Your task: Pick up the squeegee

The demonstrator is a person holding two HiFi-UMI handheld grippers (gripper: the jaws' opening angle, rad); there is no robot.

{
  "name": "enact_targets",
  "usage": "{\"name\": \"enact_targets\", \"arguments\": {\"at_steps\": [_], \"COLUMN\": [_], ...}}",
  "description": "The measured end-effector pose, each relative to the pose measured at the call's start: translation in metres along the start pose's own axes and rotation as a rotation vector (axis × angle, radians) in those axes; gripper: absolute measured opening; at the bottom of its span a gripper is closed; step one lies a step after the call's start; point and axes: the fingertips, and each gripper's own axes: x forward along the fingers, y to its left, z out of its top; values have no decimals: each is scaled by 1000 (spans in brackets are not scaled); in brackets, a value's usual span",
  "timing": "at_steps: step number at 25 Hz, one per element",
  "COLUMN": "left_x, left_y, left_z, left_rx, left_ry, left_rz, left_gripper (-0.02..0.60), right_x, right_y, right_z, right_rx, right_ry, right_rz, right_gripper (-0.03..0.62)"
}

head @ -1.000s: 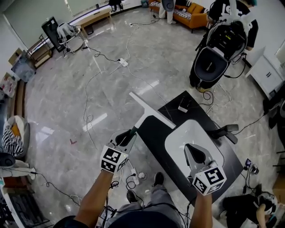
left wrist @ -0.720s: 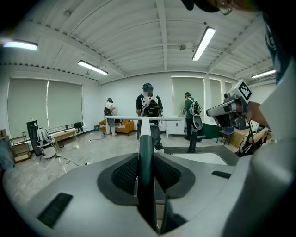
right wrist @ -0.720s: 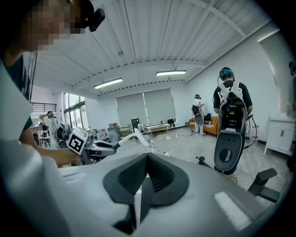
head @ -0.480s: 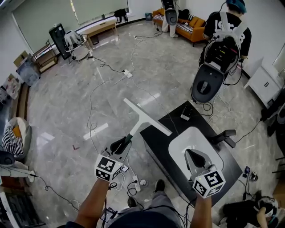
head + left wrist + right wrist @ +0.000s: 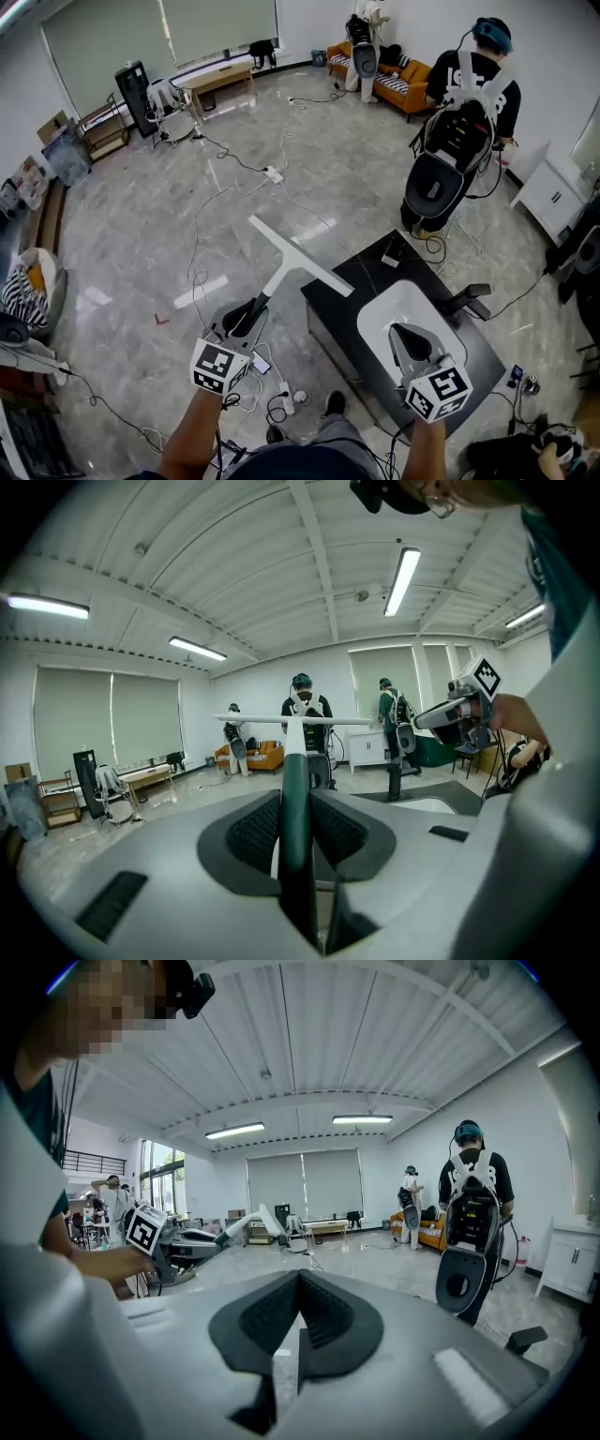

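Two grippers are in use. The left gripper (image 5: pixel 246 319) is clamped on the dark green handle of the squeegee (image 5: pixel 291 258). The left gripper view shows that handle pinched between both pads, with the white stem and blade running forward from the jaws. In the head view the squeegee is held in the air above the floor (image 5: pixel 141 234), beside the left side of the table (image 5: pixel 328 305). Its blade points away from the person, and it appears to rest on nothing. The right gripper (image 5: pixel 411 339) hangs over the white slab (image 5: pixel 394 300) on the table, with its jaws closed together and nothing between them. Status: the grasp is made and the tool is raised, so the pick-up is judged essentially complete. Remaining: keep the grip firm. The long blade sits far from the pads, so it may twist in the jaws if moved sharply.
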Motion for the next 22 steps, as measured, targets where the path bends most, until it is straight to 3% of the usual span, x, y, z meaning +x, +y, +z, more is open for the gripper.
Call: {"name": "enact_targets", "arguments": {"at_steps": [3,9,16,22], "left_x": [-22,-62,-101,-113], "left_y": [-6,37,28,-7], "left_z": [11,9,17,34], "left_rx": [23,45,49,53], "left_ry": [-12,-38,-63,-66], "left_rz": [11,29,53,65], "left_gripper": [95,95,95,95], "right_x": [-11,18,-6,-43], "right_y": [11,53,77,72], "right_z": [8,25,30,38], "right_rx": [-21,-45,-59,-67], "right_ry": [0,-8,-14,-18], "right_rz": [0,6,15,30], "right_gripper": [8,8,8,8]}}
